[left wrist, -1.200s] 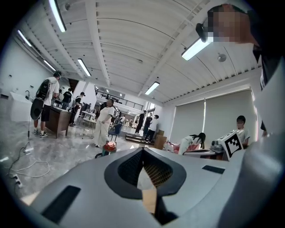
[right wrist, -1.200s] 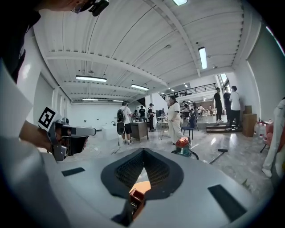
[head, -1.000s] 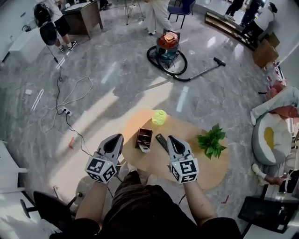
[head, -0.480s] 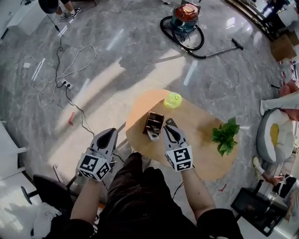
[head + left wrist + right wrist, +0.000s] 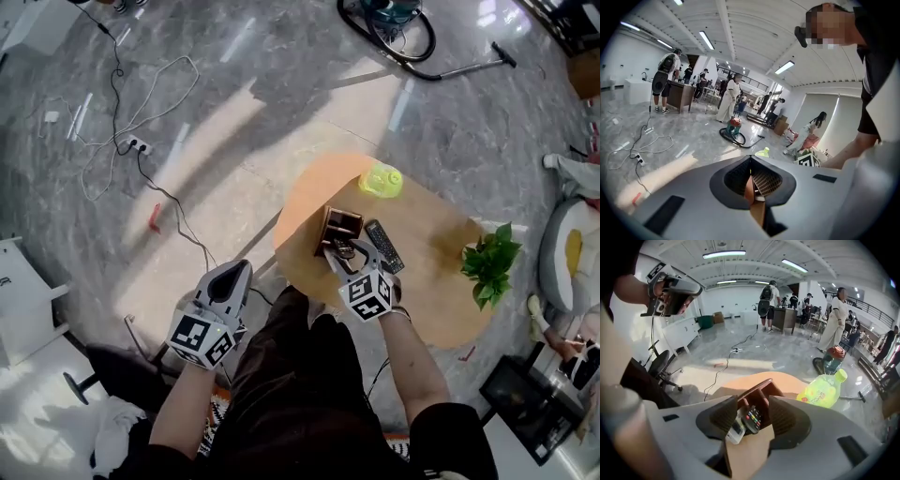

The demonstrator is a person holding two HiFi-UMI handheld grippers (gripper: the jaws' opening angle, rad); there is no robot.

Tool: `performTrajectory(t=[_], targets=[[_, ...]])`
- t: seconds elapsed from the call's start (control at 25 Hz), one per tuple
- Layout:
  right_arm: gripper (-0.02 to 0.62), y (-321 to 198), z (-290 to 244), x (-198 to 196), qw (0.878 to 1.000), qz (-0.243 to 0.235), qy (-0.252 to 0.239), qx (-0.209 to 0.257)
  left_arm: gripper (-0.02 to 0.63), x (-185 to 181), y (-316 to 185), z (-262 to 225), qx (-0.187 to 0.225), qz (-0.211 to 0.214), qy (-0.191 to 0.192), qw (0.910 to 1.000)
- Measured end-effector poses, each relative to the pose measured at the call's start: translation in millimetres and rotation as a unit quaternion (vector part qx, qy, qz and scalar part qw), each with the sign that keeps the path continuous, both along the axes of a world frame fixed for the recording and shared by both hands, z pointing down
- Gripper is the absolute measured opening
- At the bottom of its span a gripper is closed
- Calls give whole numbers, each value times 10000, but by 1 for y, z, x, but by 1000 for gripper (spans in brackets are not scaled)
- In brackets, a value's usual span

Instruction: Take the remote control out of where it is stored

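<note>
Jaws of the right gripper (image 5: 755, 414), just opened wide, are set about the remote control (image 5: 751, 419), unpressed; light, stiff, slick plastic is judged, best pinched across its sides.

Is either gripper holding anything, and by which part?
Nothing is held. The right gripper has just been opening its jaws, which stand apart over the remotes in the brown holder, gripping neither; the left gripper is shut, empty.

Glossy grey marble floor (image 5: 234, 103) spreads around the rounded wooden worktop (image 5: 441, 305). A white power strip (image 5: 138, 145) lies there, its cables trailing. Strip lights (image 5: 725, 255) line the white ceiling, and a black office chair (image 5: 660, 366) stands nearby.
</note>
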State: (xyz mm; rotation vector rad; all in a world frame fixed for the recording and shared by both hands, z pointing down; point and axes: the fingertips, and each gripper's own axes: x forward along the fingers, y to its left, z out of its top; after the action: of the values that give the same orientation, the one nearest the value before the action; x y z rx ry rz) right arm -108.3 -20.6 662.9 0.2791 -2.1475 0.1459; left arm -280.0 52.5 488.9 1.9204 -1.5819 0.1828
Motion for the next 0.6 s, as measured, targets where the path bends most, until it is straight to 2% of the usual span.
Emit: performTrajectory(t=[0.12,0.28,0.6], targets=[[192,7,24,3,9993,-78,364,-3,6,-5,5,10,-134,17,53,9999],[192,13,51,7,9957,-398,804,230,6,-12,9,20,-240,-33,119,9996],[190,10,80,13,9866,-790,1339,490,6,-19,15,30,-352,-135,292,9989]])
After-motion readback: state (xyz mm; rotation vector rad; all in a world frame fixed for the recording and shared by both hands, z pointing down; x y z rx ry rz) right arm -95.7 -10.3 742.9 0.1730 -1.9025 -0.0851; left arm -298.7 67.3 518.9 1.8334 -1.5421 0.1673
